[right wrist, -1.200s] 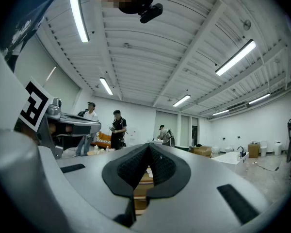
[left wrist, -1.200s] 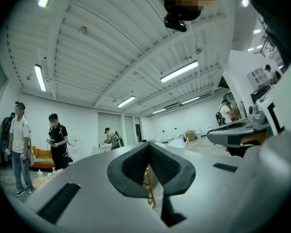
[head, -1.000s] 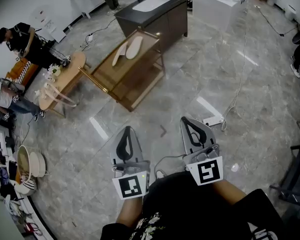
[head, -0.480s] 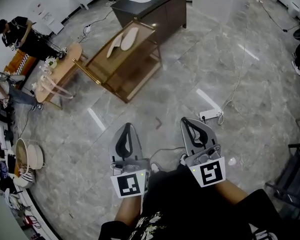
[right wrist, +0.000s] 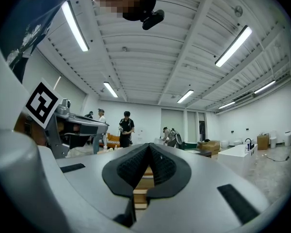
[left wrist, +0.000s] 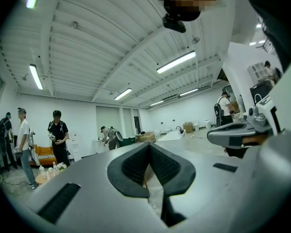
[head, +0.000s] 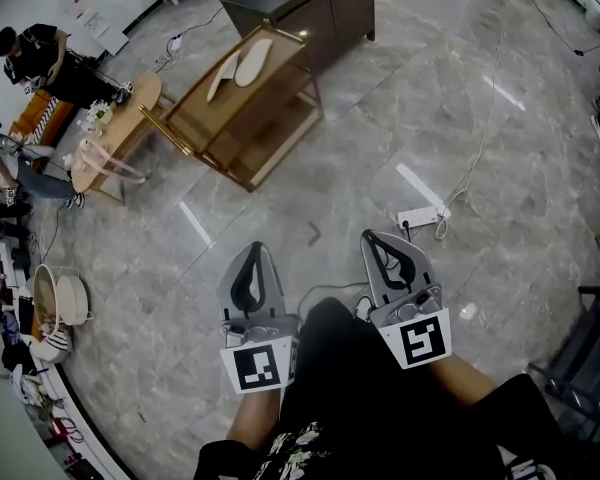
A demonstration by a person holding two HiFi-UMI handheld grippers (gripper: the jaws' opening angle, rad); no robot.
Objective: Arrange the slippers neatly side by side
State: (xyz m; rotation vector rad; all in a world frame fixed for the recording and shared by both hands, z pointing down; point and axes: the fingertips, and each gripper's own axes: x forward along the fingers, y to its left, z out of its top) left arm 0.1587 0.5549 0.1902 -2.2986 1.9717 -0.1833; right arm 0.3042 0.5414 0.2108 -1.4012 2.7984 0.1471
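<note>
Two pale slippers (head: 236, 65) lie on the top of a wooden rack (head: 232, 134) far ahead in the head view, their toes meeting in a V. My left gripper (head: 257, 249) and right gripper (head: 370, 237) are held close to my body over the marble floor, well short of the rack. Both point level and forward. Each pair of jaws is shut with nothing between them. The left gripper (left wrist: 149, 147) and the right gripper (right wrist: 149, 146) show their dark pads pressed together. The right gripper view looks at the rack's wooden frame (right wrist: 141, 182) between the pads.
A dark cabinet (head: 315, 8) stands behind the rack. A round wooden side table (head: 110, 138) stands to its left. A white power strip (head: 417, 216) with a cable lies on the floor ahead of my right gripper. Several people stand at the room's left edge (head: 50, 63).
The rack, cabinet and side table have slid up and left in the head view. Both grippers keep their place in front of me and stay shut.
</note>
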